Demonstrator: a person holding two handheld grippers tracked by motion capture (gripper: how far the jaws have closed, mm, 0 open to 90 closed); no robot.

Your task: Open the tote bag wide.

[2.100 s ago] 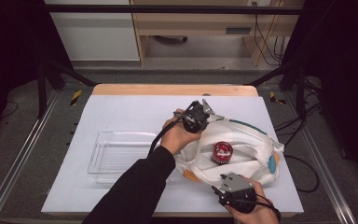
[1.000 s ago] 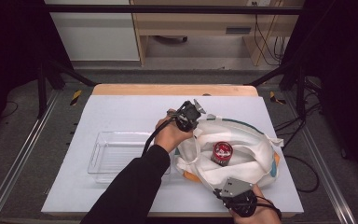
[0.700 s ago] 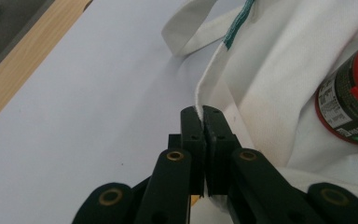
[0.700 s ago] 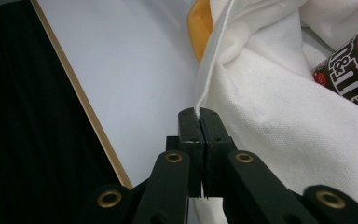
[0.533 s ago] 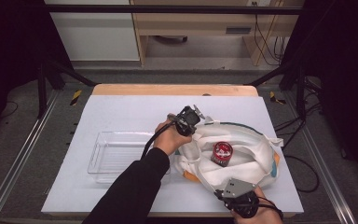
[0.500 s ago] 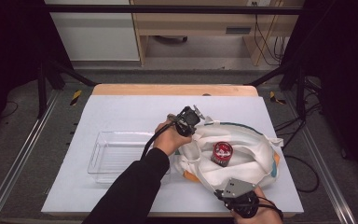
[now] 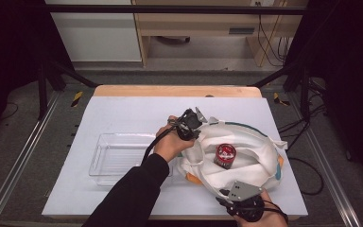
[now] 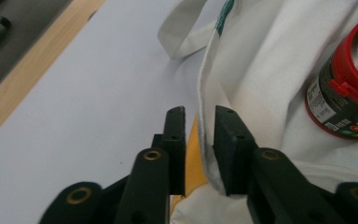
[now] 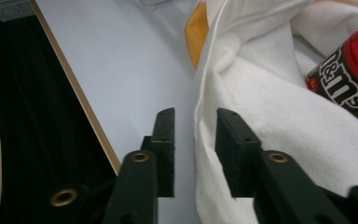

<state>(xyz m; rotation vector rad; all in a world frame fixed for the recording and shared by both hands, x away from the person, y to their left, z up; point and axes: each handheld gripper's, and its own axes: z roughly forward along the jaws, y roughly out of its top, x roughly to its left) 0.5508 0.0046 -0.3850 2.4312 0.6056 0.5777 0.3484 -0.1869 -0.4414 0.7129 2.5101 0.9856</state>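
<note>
Both grippers' fingers have just been opening and now stand a little apart, each pair with the bag's hem in the gap and not pinching it. On the left gripper (image 8: 199, 140) the cloth edge runs between the pads; the right gripper (image 9: 195, 140) straddles the rim likewise. That white bag (image 7: 246, 158) lies open on the table (image 7: 123, 113), right of a clear tray (image 7: 118, 153), with a red-lidded jar (image 7: 225, 155) inside it.
</note>
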